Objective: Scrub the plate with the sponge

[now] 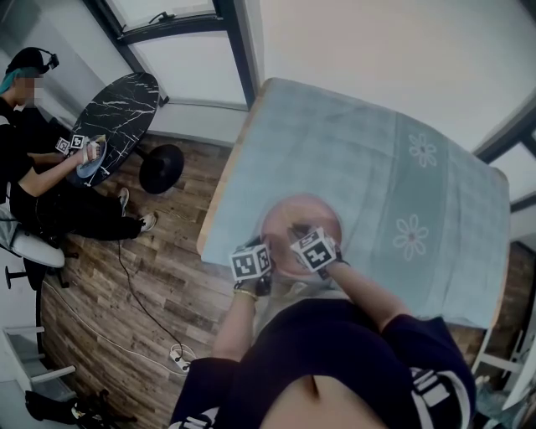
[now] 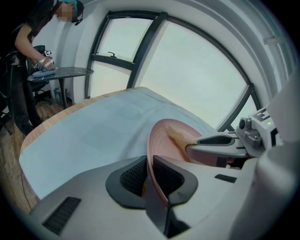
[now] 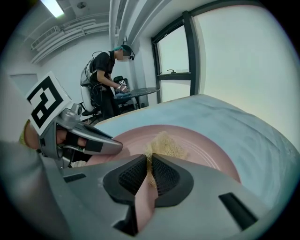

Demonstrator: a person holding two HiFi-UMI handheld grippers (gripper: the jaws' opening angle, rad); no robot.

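Right now I see both grippers working near the close edge of the table [image 1: 219,188], whose wooden rim shows on the left beside a pale blue-green tablecloth [image 1: 352,159]. The cloth covers most of the top and has white flowers [image 1: 410,237] stitched toward the right side.

The pink plate [image 1: 301,209] sits over that cloth, just ahead of my operator's body. The left gripper [image 2: 149,176] has its jaws clamped on the plate's near rim, which passes edge-on between the two ribbed black pads. The right gripper [image 3: 149,171] has its jaws closed on a tan, fibrous sponge [image 3: 164,145], and the free end of the sponge lies against the plate's inner face. I can't tell whether the plate's far edge rests on the cloth or is raised off it.

Around the table the floor [image 1: 167,260] is dark wood planking, with a white power strip [image 1: 178,359] and its thin cable lying on it at the left. Further left stands a round black marble-patterned table [image 1: 126,113] on a round black foot. A person [image 1: 42,184] in dark clothes sits there, also handling marker-cubed grippers.

Large windows [image 1: 180,50] with dark frames run along the far wall and let in flat, pale daylight. From the right gripper view I can also see white pipes [image 3: 122,18] and a strip light [image 3: 54,7] on the ceiling.
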